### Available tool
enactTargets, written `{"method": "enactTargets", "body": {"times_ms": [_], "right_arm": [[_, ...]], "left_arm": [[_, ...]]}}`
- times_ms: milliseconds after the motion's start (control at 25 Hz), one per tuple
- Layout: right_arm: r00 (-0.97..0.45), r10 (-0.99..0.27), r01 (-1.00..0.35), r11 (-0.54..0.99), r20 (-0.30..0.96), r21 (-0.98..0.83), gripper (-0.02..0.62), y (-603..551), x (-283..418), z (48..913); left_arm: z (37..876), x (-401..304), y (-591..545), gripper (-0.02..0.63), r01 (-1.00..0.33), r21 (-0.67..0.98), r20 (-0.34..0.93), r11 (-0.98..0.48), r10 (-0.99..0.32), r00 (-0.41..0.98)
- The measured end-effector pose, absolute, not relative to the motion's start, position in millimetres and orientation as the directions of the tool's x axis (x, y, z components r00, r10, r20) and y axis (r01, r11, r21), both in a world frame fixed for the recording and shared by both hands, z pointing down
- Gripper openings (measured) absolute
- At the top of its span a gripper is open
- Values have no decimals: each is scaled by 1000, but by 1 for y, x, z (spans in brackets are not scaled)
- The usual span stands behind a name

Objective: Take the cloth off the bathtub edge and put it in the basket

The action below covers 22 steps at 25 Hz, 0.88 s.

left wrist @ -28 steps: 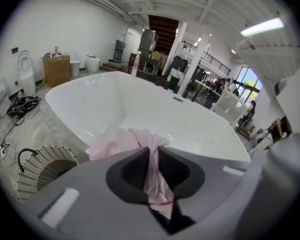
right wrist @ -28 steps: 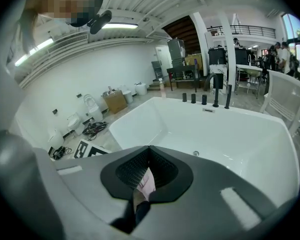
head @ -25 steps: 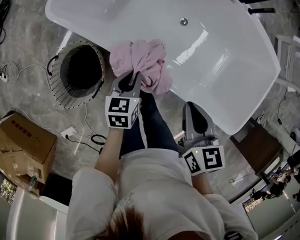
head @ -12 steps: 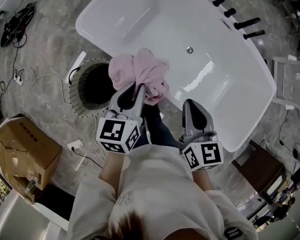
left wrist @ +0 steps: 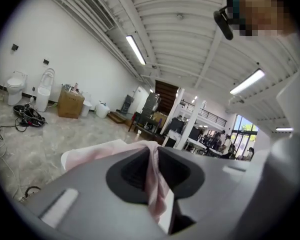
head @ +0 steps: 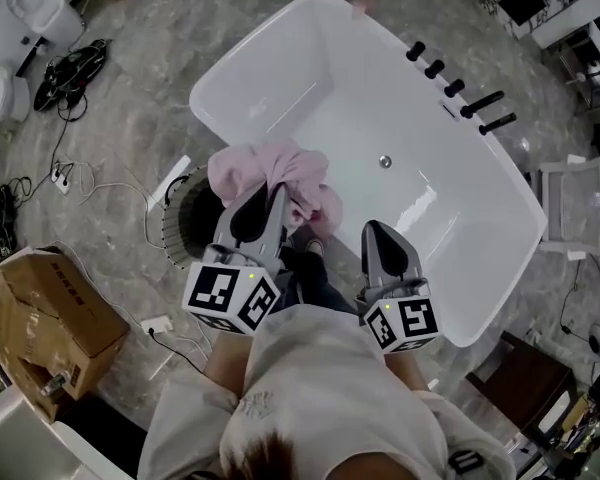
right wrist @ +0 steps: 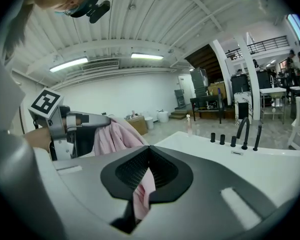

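Surroundings: white bathtub point(head: 380, 78) fills the middle of the head view, with black taps point(head: 483, 101) on its far-right rim and a drain point(head: 385, 161) in its floor. Wire basket point(head: 175, 223) stands on the marble floor just beside the tub's near-left rim, partly covered from above by the left gripper point(head: 277, 190). Cardboard box point(head: 50, 313), white socket strip point(head: 155, 323) and loose cables point(head: 70, 68) lie to the left, well apart from the basket. Toilets point(head: 25, 8) at top left; white rack point(head: 570, 208) right of the tub.

Pink cloth point(head: 270, 173): bunched at the left gripper's tips, jaws clamped on a fold of it, over the tub rim and the basket's far edge.

Right gripper point(head: 372, 226): jaws closed together on nothing (pink shows only through the slot behind them), apart from the cloth, by the tub's near rim.

Open floor lies between basket and box.
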State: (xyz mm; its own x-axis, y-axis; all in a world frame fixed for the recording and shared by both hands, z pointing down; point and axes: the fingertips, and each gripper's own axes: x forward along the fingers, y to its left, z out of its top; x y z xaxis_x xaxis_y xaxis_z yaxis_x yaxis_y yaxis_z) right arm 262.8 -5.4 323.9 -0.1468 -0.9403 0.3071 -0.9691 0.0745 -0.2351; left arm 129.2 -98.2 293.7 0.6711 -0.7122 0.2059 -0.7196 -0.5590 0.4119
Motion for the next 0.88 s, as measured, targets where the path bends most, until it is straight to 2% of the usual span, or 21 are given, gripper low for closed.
{"method": "enactTargets", "body": {"times_ms": [160, 520, 880], "right_arm": [[-165, -952, -968, 105, 257, -230, 0, -12, 261, 297], [-174, -978, -960, 142, 118, -241, 0, -34, 258, 232], [-199, -979, -953, 183, 42, -239, 0, -46, 250, 190]], "left_arm": [[235, 123, -107, 97, -704, 373, 98, -605, -729, 678], [154, 116, -118, 97, -684, 276, -27, -675, -717, 697], [146, 108, -111, 97, -700, 265, -36, -663, -732, 680]]}}
